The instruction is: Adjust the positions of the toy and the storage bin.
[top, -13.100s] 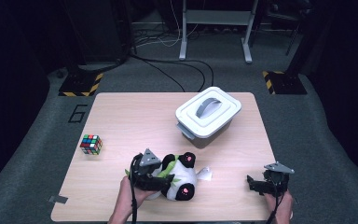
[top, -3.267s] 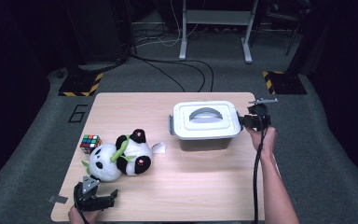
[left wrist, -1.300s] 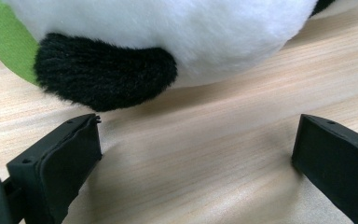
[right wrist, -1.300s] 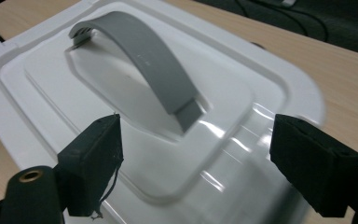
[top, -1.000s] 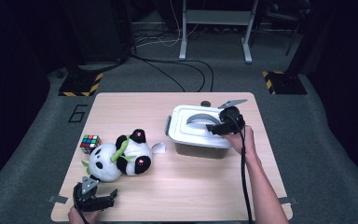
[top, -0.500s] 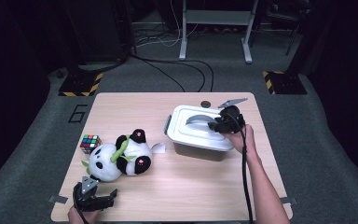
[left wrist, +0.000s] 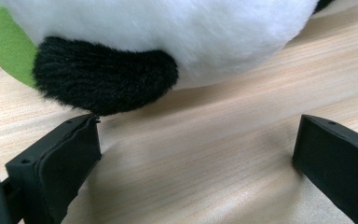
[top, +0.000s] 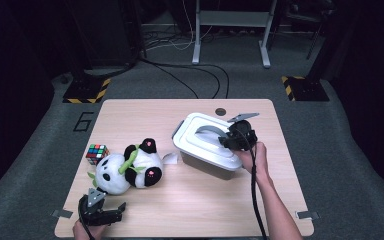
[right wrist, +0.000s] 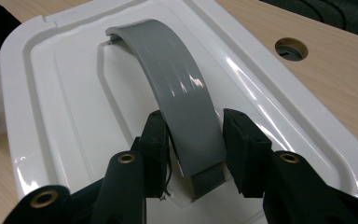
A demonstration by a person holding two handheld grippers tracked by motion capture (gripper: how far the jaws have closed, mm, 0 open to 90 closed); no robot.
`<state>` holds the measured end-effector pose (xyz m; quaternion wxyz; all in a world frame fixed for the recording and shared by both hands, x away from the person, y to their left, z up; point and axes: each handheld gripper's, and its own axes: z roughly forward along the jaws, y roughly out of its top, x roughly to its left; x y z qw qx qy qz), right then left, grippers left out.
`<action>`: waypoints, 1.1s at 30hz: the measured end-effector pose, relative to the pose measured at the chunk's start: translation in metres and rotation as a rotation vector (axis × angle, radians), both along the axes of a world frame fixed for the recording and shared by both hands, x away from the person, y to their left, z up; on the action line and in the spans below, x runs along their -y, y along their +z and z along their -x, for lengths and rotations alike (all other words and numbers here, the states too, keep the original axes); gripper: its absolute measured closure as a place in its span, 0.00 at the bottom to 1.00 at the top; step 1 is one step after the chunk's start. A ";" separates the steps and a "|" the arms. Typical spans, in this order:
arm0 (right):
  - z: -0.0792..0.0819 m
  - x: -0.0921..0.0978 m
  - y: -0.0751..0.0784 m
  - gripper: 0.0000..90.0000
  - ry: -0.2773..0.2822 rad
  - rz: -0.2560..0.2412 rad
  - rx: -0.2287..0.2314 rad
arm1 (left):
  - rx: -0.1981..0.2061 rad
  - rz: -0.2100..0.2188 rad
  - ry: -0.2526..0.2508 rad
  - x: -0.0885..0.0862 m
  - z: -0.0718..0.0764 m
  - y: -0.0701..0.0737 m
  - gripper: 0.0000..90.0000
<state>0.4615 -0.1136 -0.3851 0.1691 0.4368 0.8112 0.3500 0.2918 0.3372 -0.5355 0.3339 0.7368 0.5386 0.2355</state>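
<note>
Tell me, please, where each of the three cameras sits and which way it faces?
High view: above the near edge, looking forward and down on the table; forearms and both grippers show.
Left gripper view: on the left gripper, jaws apart, facing the panda.
Right gripper view: on the right gripper, jaws flanking the lid's grey handle.
Shared: high and right views show that handle.
</note>
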 end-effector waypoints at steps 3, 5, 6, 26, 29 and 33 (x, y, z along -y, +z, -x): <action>0.005 -0.003 0.000 0.69 -0.008 -0.008 -0.009 | -0.005 -0.002 0.010 0.002 0.000 0.000 0.00; 0.006 -0.005 0.000 0.70 -0.006 0.001 -0.010 | -0.005 -0.006 0.003 0.001 -0.001 0.000 0.00; 0.006 -0.005 0.000 0.70 -0.006 0.001 -0.010 | -0.005 -0.006 0.003 0.001 -0.001 0.000 0.00; 0.022 -0.018 0.001 0.71 -0.059 -0.012 -0.025 | 0.000 -0.003 0.022 0.002 0.000 0.000 0.01; 0.026 -0.022 0.001 0.72 -0.050 -0.004 -0.031 | 0.008 -0.002 0.026 0.002 0.001 0.000 0.01; 0.021 -0.024 0.004 0.70 0.043 0.045 -0.011 | 0.008 -0.001 0.025 0.002 0.001 0.000 0.01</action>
